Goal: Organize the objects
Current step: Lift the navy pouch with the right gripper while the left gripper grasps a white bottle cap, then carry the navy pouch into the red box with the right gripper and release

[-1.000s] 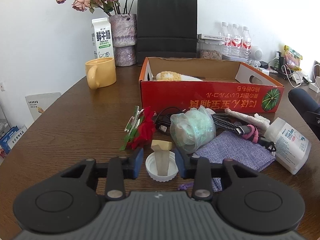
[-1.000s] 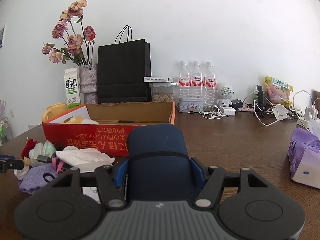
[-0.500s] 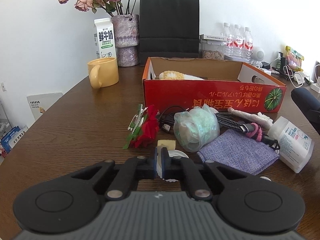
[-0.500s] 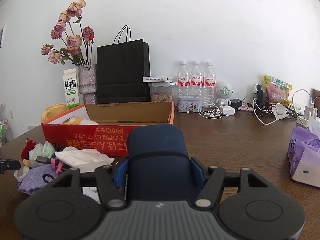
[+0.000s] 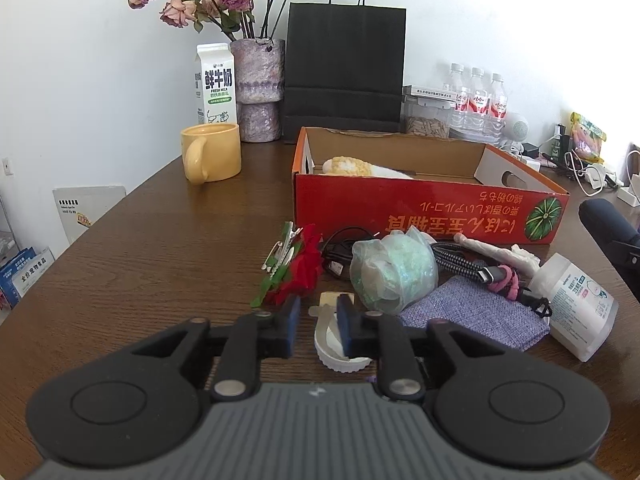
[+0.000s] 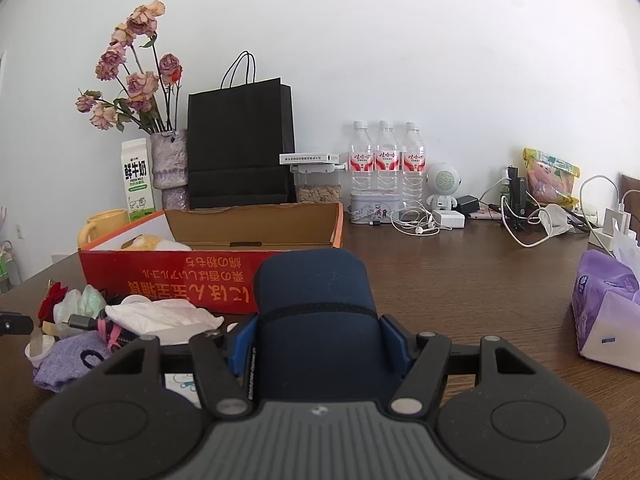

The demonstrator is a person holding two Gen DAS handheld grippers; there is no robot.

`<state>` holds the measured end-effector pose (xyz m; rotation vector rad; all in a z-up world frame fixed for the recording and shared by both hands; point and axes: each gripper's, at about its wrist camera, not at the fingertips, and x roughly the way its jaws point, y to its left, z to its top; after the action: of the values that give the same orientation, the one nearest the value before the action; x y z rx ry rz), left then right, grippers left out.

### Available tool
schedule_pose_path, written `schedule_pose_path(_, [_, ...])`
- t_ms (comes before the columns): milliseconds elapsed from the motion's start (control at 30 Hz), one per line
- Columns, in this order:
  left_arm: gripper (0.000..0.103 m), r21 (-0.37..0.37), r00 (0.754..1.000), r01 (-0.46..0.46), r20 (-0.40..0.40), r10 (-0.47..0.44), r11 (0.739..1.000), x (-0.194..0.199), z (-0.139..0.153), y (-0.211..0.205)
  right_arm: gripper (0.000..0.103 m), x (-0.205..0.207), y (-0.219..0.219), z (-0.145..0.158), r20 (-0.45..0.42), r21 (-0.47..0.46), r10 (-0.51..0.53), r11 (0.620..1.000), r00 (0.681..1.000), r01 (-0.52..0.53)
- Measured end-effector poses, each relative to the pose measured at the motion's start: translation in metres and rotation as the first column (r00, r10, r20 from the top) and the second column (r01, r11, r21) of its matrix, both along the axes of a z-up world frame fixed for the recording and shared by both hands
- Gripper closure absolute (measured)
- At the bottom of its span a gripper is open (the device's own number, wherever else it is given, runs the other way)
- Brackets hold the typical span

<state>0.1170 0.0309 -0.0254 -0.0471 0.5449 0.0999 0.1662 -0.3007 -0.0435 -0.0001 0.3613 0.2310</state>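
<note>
Over the small white plastic lid (image 5: 340, 354), the left gripper (image 5: 317, 330), jaws just reopened and empty, should recentre before squeezing again.

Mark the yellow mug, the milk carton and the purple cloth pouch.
yellow mug (image 5: 218, 152), left wrist view, on its side wall.
milk carton (image 5: 216, 84), left wrist view, on its printed front.
purple cloth pouch (image 5: 476, 312), left wrist view, on its woven top.

Black left gripper (image 5: 316, 330) and right gripper (image 6: 320, 340), blue pads, silver screws, seemingly ribbed grey bases
</note>
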Motion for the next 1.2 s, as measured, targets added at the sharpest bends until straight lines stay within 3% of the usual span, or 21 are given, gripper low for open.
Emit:
schedule_pose_path(33, [0.063,-0.003,1.0,-0.004,0.0,0.004,1.0,0.001,-0.002,0.0,0.04,0.0,0.0,0.0,0.0,0.0,0.0,1.0,1.0,0.0])
schedule_pose_path(167, [0.063,-0.013,1.0,-0.001,0.004,0.001,1.0,0.004,-0.009,0.001,0.04,0.0,0.0,0.0,-0.001,0.001,0.002,1.0,1.0,-0.002])
schedule_pose_path(333, [0.093,-0.047,1.0,0.0,0.001,0.0,0.999,0.009,-0.019,0.004,0.04,0.0,0.001,0.0,-0.002,0.001,0.001,1.0,1.0,-0.001])
schedule_pose_path(433, [0.097,-0.046,0.999,-0.004,0.036,0.005,0.999,0.004,-0.017,0.005,0.04,0.0,0.001,0.0,-0.001,0.002,0.003,1.0,1.0,-0.003])
schedule_pose_path(900, [0.097,-0.047,0.99,0.009,0.143,-0.003,0.999,-0.016,0.007,0.002,0.04,-0.001,-0.002,0.0,0.009,0.009,0.0,1.0,1.0,0.0])
schedule_pose_path(1200, [0.097,-0.04,0.975,0.045,0.219,-0.036,0.998,-0.011,0.03,-0.011,0.04,-0.005,-0.003,0.004,0.057,0.064,0.016,0.998,0.998,-0.019])
